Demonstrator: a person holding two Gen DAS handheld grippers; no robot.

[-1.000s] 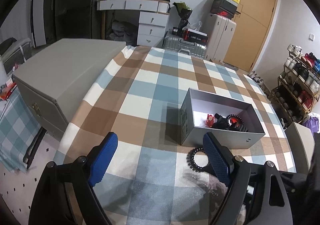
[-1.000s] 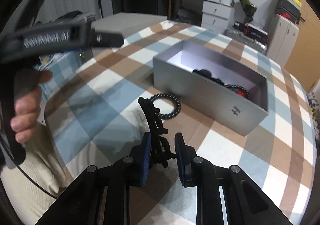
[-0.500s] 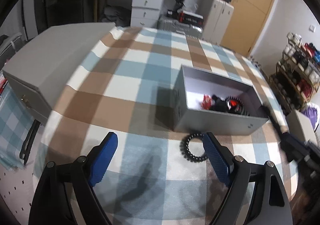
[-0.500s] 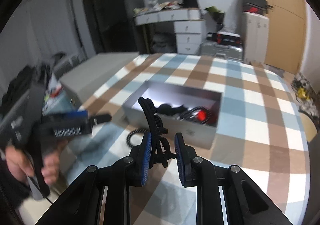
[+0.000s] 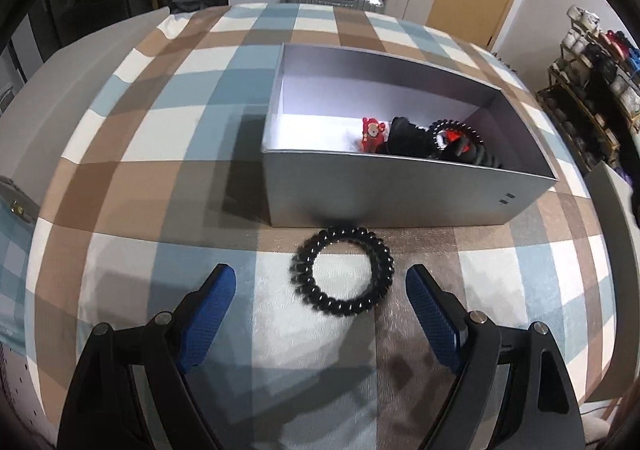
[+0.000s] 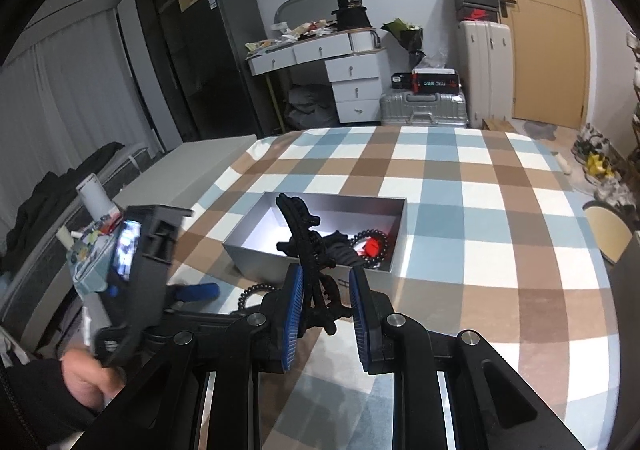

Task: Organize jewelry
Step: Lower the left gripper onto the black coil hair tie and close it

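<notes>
A black coiled hair tie (image 5: 343,271) lies on the checked tablecloth just in front of the open grey box (image 5: 400,194). My left gripper (image 5: 320,279) hangs open above it, one blue pad on each side of the ring. In the box lie a red charm (image 5: 373,133), black pieces and a black bead bracelet (image 5: 456,132). My right gripper (image 6: 325,275) is shut on a black toothed hair clip (image 6: 308,246), which stands up in front of the grey box (image 6: 320,246). The left gripper's body (image 6: 140,262) shows at the left of the right wrist view.
A long grey case (image 5: 52,102) lies along the table's left edge. Behind the table stand a white drawer unit (image 6: 352,86), suitcases (image 6: 424,108) and a wooden door (image 6: 548,34). A shoe rack (image 5: 592,78) is at the right. A person's hand (image 6: 86,378) holds the left gripper.
My left gripper came down and forward over the coiled hair tie, which now lies between its pads. My right gripper rose with the clip and rolled, looking over the box.
</notes>
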